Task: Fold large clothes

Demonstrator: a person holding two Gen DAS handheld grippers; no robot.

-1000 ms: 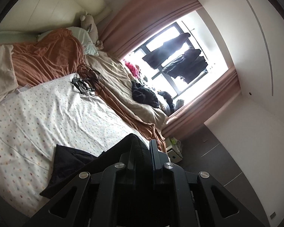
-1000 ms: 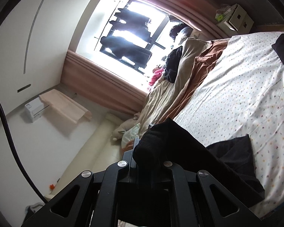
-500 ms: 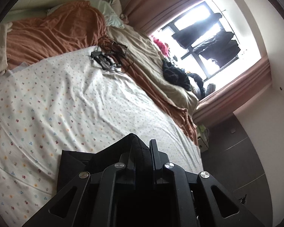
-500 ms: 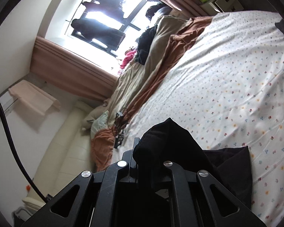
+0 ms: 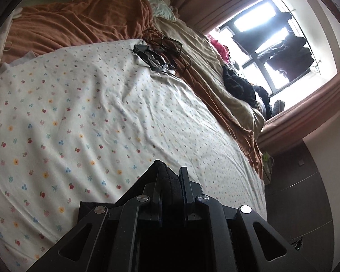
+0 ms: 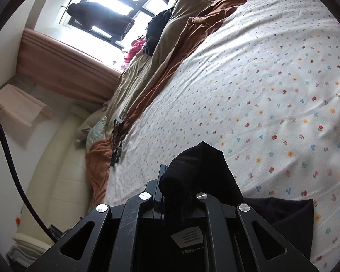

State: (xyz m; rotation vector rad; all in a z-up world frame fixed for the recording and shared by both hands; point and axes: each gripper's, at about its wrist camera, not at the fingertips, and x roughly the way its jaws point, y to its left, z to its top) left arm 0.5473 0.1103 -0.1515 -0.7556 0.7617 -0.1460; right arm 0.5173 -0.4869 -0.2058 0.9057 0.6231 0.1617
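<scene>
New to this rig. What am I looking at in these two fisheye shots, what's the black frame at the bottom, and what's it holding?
No robot arm here: a person holds one two-finger gripper in each hand, and each gripper carries a fisheye camera that looks forward along its fingers. The black frame at the bottom of each picture is the gripper itself. In the left wrist view, the left gripper is shut on an edge of a black garment. In the right wrist view, the right gripper pinches another part of it. Below lies a bed with a flower-print sheet, a rust-brown blanket and a tangle of cables. Behind is a bright window.
</scene>
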